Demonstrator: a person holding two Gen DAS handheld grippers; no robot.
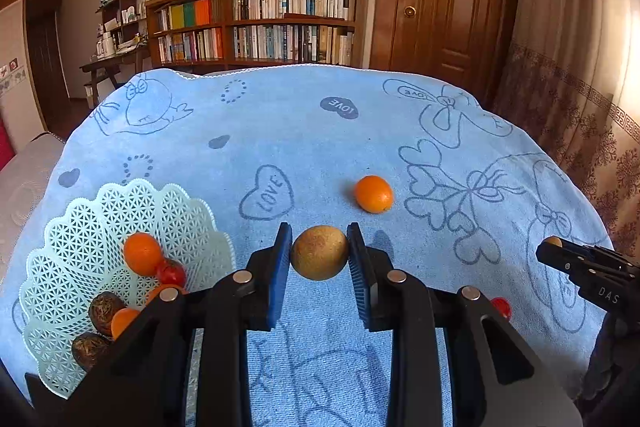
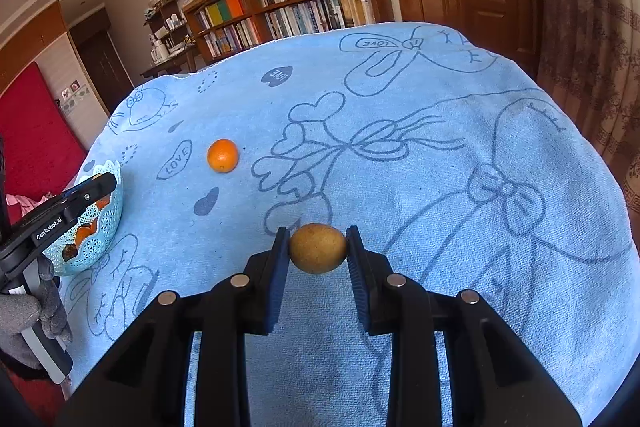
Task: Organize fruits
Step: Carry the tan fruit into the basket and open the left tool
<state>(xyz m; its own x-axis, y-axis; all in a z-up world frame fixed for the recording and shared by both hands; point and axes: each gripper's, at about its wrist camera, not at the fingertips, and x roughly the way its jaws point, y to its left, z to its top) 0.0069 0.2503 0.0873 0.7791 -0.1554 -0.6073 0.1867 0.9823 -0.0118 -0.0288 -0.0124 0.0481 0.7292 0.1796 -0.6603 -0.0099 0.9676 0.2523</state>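
Brown round fruit (image 1: 319, 253) is pinched between pads of left gripper (image 1: 319, 254); second one (image 2: 317, 248) is pinched by right gripper (image 2: 317, 249). Basket (image 1: 60, 259) is seen left of left gripper, orange (image 1: 374, 194) ahead. Fruit is judged light, firm, roll-prone; widest middle is best held.

"LOVE" on the towel (image 1: 320, 147); "GenRobot.AI" on the left tool (image 2: 105, 183).
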